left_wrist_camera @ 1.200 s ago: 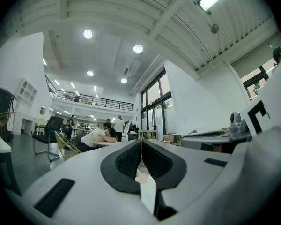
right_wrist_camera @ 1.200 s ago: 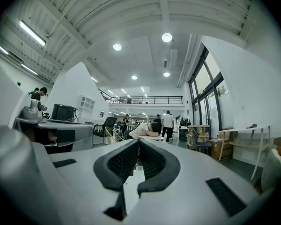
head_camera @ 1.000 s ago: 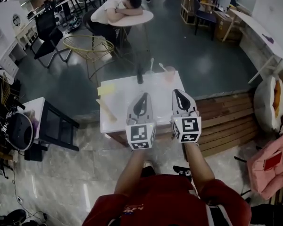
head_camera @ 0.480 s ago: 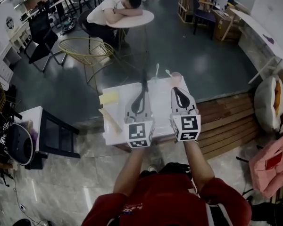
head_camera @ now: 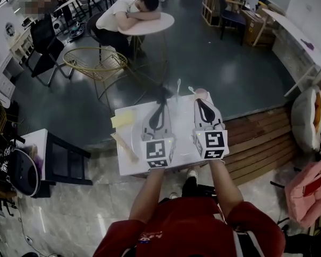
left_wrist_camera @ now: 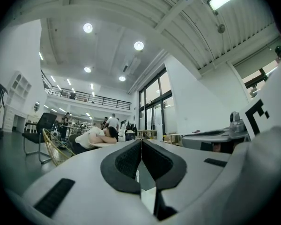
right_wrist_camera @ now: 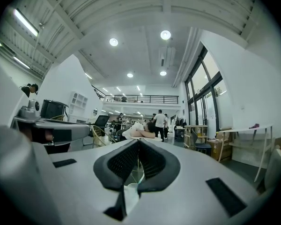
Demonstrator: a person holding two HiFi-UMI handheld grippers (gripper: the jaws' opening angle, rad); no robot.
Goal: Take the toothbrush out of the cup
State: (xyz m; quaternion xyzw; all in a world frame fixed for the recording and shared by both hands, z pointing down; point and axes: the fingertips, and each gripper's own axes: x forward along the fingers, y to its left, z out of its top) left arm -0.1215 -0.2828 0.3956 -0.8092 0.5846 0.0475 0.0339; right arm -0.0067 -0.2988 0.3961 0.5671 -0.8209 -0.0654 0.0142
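In the head view a white table point(head_camera: 129, 164) stands in front of me. At its far edge a white toothbrush point(head_camera: 178, 84) sticks up from a clear cup point(head_camera: 176, 97). Beside it a pink cup point(head_camera: 202, 94) holds a second brush point(head_camera: 191, 90). My left gripper point(head_camera: 161, 106) is held over the table with its tips just short of a dark bottle point(head_camera: 162, 93), jaws together and empty point(left_wrist_camera: 141, 142). My right gripper point(head_camera: 199, 101) reaches toward the pink cup, shut with nothing in it point(right_wrist_camera: 138, 142). Both cups are partly hidden by the grippers.
A yellow sheet point(head_camera: 122, 119) and a wooden stick point(head_camera: 124, 146) lie on the table's left part. Beyond it stand a yellow wire chair point(head_camera: 96, 63) and a round table point(head_camera: 147, 23) with a person resting on it. Wooden planking point(head_camera: 257, 138) runs at the right, a black stand point(head_camera: 67, 157) at the left.
Both grippers have moved forward over the table toward the cups, and the table has come closer in view. Their jaws stay together.
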